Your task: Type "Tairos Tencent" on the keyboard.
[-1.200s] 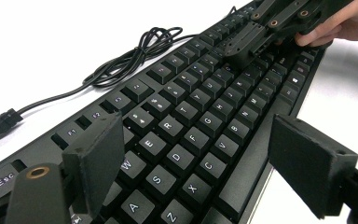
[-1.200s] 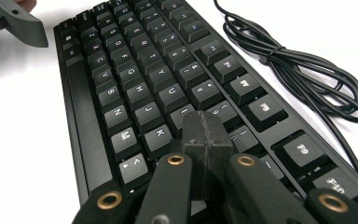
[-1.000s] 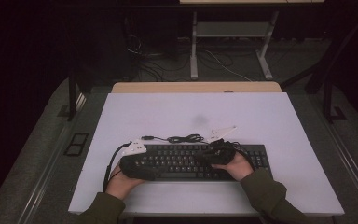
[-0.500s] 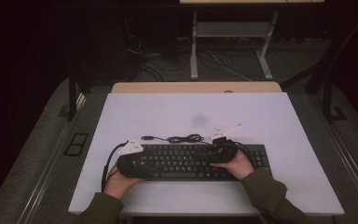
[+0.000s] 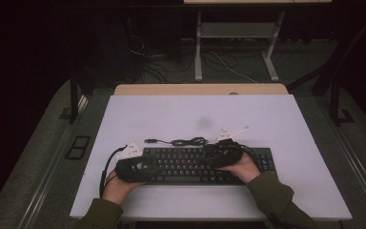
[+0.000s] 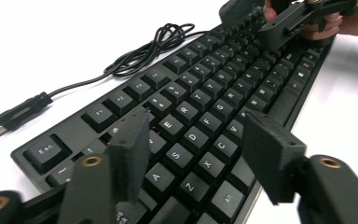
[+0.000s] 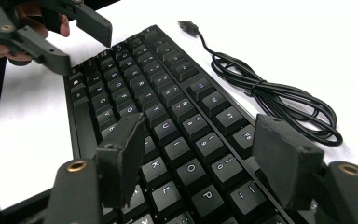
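White table point(image 5: 171, 114), dark room behind. High view: black keyboard point(image 5: 190, 164) at lower centre, its coiled cable point(image 5: 183, 141) just above; left gripper point(image 5: 140, 167) over its left end, right gripper point(image 5: 219, 155) over its right half. Left gripper view: jaws apart above the letter keys, lately closing, gripping nothing. Right gripper view: jaws apart above the keys, lately opening, clamping nothing; cable at upper right.

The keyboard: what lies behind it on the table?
Behind the keyboard lies its coiled black cable, ending in a USB plug. Where the cable joins the keyboard is covered by the right gripper.
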